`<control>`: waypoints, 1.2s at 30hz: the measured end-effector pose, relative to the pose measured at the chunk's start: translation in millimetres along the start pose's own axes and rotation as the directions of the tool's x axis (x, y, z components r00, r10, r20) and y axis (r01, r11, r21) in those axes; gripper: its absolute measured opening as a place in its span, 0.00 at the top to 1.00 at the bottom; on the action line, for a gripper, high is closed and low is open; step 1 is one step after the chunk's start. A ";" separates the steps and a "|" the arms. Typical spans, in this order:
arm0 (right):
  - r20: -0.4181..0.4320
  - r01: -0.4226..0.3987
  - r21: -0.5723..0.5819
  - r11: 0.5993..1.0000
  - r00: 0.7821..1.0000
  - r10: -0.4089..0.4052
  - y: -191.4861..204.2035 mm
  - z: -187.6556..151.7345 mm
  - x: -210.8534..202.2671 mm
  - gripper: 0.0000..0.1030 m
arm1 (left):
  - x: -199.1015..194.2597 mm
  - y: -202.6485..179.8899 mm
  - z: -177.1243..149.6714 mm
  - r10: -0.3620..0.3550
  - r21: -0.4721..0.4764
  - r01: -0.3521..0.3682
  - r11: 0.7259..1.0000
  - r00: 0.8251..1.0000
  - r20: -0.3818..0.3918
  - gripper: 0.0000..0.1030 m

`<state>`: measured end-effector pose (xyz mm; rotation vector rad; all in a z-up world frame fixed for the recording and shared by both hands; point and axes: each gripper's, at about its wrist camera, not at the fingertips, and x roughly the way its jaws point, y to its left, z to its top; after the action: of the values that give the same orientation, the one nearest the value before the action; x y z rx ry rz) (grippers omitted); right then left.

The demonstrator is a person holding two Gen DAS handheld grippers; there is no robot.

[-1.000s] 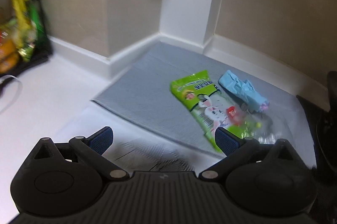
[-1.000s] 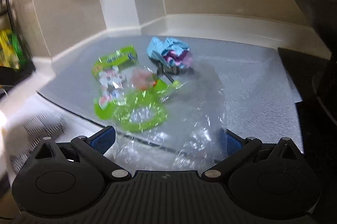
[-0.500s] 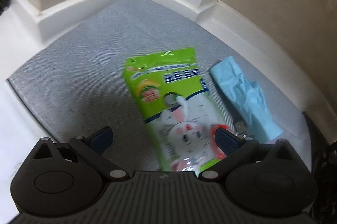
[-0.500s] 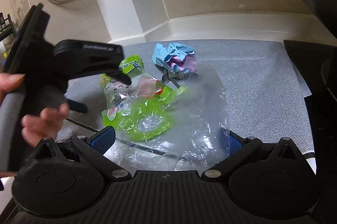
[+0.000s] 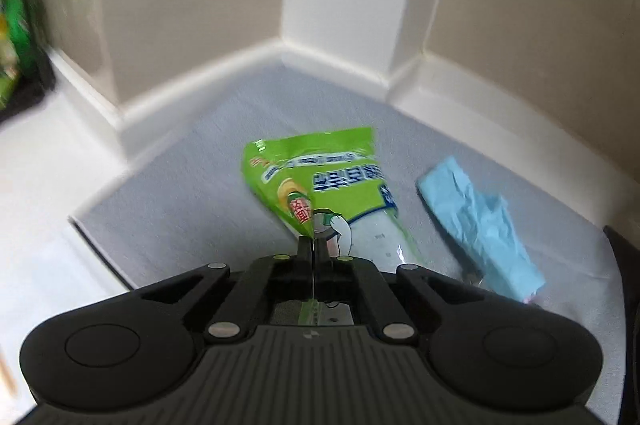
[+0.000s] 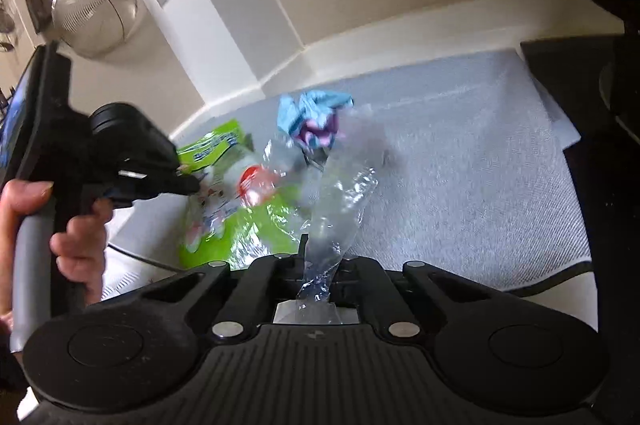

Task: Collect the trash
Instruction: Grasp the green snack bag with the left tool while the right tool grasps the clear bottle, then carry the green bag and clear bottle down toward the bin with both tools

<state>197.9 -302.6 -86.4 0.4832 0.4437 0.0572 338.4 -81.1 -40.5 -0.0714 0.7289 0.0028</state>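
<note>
A green snack wrapper (image 5: 320,177) lies on the grey mat (image 5: 192,193). My left gripper (image 5: 312,243) is closing its jaws on the wrapper's near corner, and the pads pinch it. Right of it lies a crumpled blue wrapper (image 5: 480,225). In the right wrist view my right gripper (image 6: 320,253) is closing its jaws on the near end of a clear plastic bag (image 6: 340,193), which rises crumpled from the pads. There the left gripper (image 6: 190,185), held by a hand (image 6: 76,245), sits at the green wrapper (image 6: 212,149), with the blue wrapper (image 6: 312,113) behind.
The mat fills a counter corner bounded by white skirting and a white pillar (image 5: 344,5). A metal strainer (image 6: 96,9) hangs on the wall at left. A black stove top (image 6: 600,129) borders the mat on the right. Green packets (image 5: 12,37) stand on a rack at far left.
Both grippers went from wide open to shut. The left one moved forward over the mat and pinched the green wrapper; the right one pinched the clear bag and rolled.
</note>
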 end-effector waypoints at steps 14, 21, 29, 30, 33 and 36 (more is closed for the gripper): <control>0.081 -0.308 -0.214 0.927 0.940 0.331 28.5 -12.0 -22.5 0.98 | -156.4 79.1 -12.5 0.048 0.046 -0.064 0.997 0.957 0.286 1.00; 0.050 -0.406 -0.184 0.895 0.906 0.421 28.1 -7.5 -24.4 0.98 | -237.4 142.4 -61.5 0.080 0.018 -0.089 0.996 0.949 0.306 1.00; 0.073 -0.312 -0.333 0.890 0.932 0.354 63.3 -31.3 -56.9 0.98 | -290.3 198.8 -134.2 0.056 -0.073 -0.038 0.997 0.965 0.258 1.00; 0.073 -0.326 -0.356 0.876 0.925 0.373 68.9 -36.4 -67.1 0.98 | -291.5 201.7 -143.0 0.043 -0.075 -0.025 0.997 0.969 0.242 1.00; 0.075 -0.358 -0.426 0.831 0.901 0.427 86.7 -55.3 -98.8 0.98 | -292.5 207.6 -170.5 0.010 -0.072 0.004 0.997 0.981 0.195 1.00; 0.071 -0.365 -0.465 0.806 0.893 0.445 100.1 -75.8 -128.2 0.98 | -288.7 207.7 -196.3 0.001 -0.066 0.009 0.998 0.988 0.155 1.00</control>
<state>54.8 -200.8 -49.2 0.1216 0.1322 0.5215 -13.2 119.5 -7.6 -0.1344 0.5734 0.0286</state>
